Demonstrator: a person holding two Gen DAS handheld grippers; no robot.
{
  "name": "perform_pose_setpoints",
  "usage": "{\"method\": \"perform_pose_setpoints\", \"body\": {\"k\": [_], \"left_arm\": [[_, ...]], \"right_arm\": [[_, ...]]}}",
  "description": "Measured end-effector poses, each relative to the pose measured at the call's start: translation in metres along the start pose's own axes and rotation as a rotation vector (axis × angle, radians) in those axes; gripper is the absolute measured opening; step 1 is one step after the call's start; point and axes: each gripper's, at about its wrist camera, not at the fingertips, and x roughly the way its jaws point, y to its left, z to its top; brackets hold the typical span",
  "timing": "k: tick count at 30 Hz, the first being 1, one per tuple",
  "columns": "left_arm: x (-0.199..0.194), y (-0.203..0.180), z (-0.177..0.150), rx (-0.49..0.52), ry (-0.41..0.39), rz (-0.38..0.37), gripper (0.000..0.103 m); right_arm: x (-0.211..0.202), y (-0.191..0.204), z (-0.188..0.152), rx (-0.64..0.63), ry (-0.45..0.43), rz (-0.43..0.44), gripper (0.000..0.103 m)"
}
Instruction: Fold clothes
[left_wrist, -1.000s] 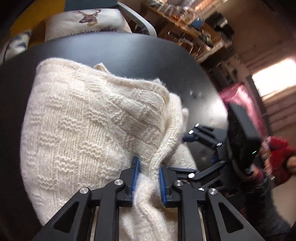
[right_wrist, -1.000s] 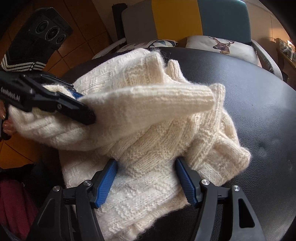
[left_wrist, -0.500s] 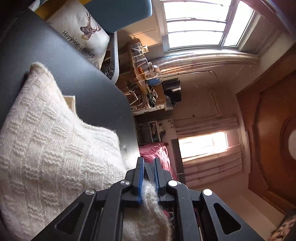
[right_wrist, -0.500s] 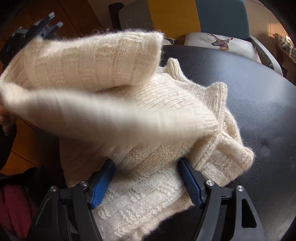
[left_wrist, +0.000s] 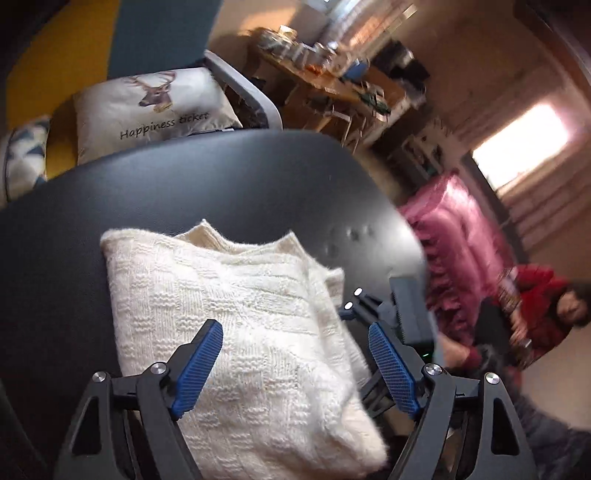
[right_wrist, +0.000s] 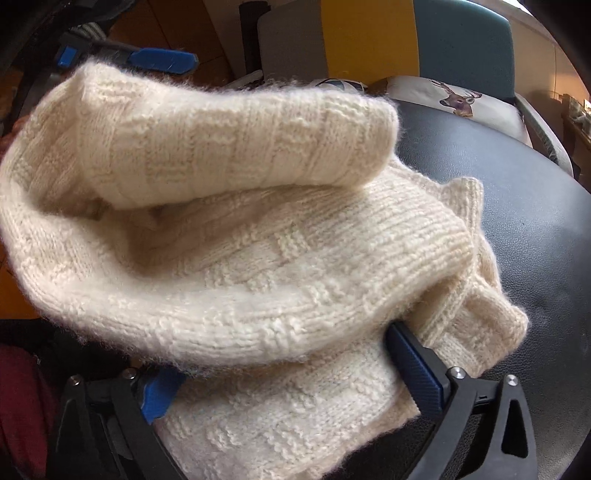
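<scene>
A cream knit sweater (left_wrist: 236, 325) lies folded on the black table (left_wrist: 221, 184). My left gripper (left_wrist: 295, 365) is open just above its near part, with the knit showing between the blue pads and nothing pinched. In the right wrist view the sweater (right_wrist: 258, 258) has a thick upper layer doubled over the lower one. My right gripper (right_wrist: 288, 380) is open at the sweater's near edge, its fingers wide apart with cloth lying between and partly over them. The right gripper (left_wrist: 351, 306) also shows past the sweater's right edge. One blue pad (right_wrist: 159, 61) of the left gripper pokes out behind the raised fold.
A deer-print cushion (left_wrist: 159, 107) leans on a yellow and teal chair (left_wrist: 74, 55) behind the table. A pink cover (left_wrist: 461, 229) and a person in red (left_wrist: 535, 306) are off the table's right side. Bare tabletop (right_wrist: 517, 206) lies right of the sweater.
My left gripper, shut on a sweater fold before, lifted it, laid it over and has let go; it is open now. The right gripper stayed open at the sweater's edge.
</scene>
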Motion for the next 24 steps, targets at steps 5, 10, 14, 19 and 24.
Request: {"method": "perform_pose_setpoints", "body": {"k": [5, 10, 14, 19, 24], "left_arm": [[0.073, -0.071, -0.009, 0.362, 0.271, 0.077, 0.083], [0.105, -0.09, -0.024, 0.428, 0.37, 0.114, 0.092], [0.114, -0.074, -0.026, 0.381, 0.401, 0.204, 0.092], [0.13, -0.077, -0.034, 0.352, 0.427, 0.338, 0.1], [0.138, -0.077, -0.039, 0.291, 0.37, 0.437, 0.096]], "right_arm": [[0.0, -0.004, 0.0, 0.022, -0.063, 0.04, 0.103], [-0.014, -0.007, -0.02, 0.017, -0.119, 0.077, 0.103], [-0.016, -0.014, -0.017, -0.027, -0.103, 0.086, 0.103], [-0.01, -0.004, -0.005, -0.082, -0.075, 0.05, 0.103], [-0.02, 0.003, -0.016, -0.071, -0.083, 0.049, 0.103]]}}
